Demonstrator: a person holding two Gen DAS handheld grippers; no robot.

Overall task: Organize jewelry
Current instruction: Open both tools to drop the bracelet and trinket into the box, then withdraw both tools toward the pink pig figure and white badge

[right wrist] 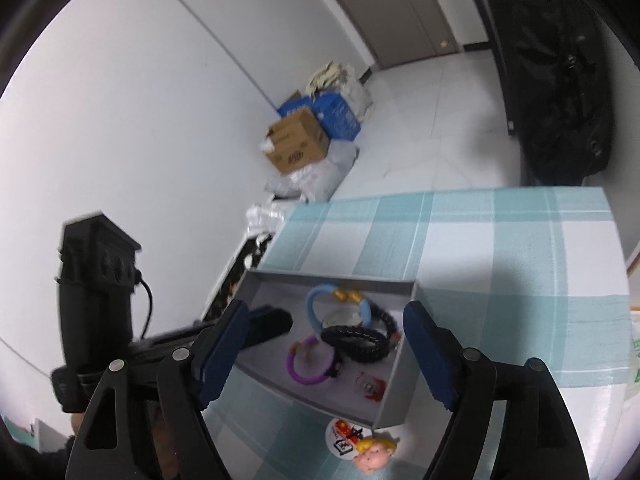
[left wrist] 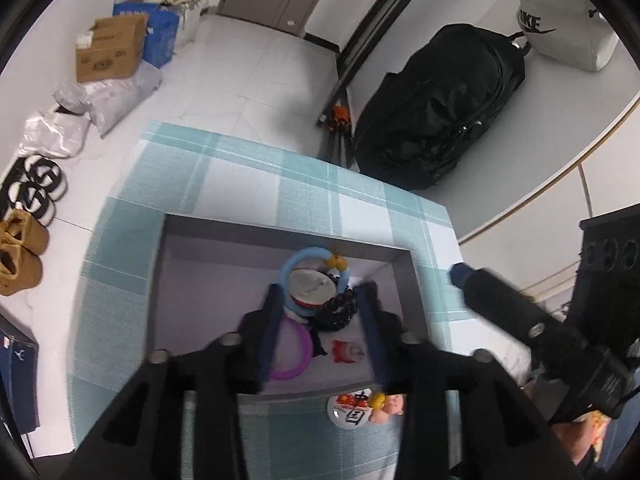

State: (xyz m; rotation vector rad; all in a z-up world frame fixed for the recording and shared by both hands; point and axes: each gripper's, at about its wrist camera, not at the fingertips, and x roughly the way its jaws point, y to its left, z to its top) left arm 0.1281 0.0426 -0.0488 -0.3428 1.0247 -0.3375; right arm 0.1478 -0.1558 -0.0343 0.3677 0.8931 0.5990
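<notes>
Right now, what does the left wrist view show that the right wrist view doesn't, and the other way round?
Only the left wrist view shows the shoes on the floor and the white Nike bag. Only the right wrist view shows the left gripper from outside, reaching into the tray. Both show the grey tray, blue ring, purple ring, black bracelet, round badge, pig charm and cardboard box.

Between the left tongs' (left wrist: 320, 320) fingers: 1 shallow grey cardboard tray (right wrist: 394, 396) holding 1 light-blue ring with yellow beads (right wrist: 316, 304), 1 purple plastic ring (right wrist: 310, 376), 2 black braided bands (right wrist: 356, 338), 1 round white badge (left wrist: 312, 286) and 1 small red charm (right wrist: 370, 388). Just short of both tongs, outside the tray: 1 round white printed badge (right wrist: 344, 438) and 1 pink pig figurine (right wrist: 374, 456).
</notes>
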